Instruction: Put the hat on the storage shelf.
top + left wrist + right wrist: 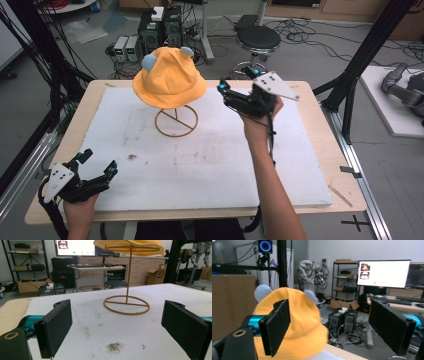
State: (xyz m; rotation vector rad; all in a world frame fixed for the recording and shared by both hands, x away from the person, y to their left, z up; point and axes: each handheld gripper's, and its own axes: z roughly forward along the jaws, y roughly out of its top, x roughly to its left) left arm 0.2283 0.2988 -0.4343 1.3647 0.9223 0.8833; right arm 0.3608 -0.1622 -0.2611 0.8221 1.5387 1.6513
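Wooden table (327, 145), stained white foam board (210, 165) covering it, gold wire stand (176, 121) on the board

Black two-jaw left gripper (98, 161), right gripper (235, 81), teal joints, grey three-cornered plates (dotted), trailing black cables

hat (169, 82): we see orange-yellow, with two pale blue-grey ears
stand (176, 121) under the hat: we see golden-brown wire
board (210, 165) beneath the stand: we see white, with dark smudges
grippers' pads (56, 327): we see black

floor: grey, cables | stool (258, 38) | shelving (344, 277) | lit monitor (383, 273)
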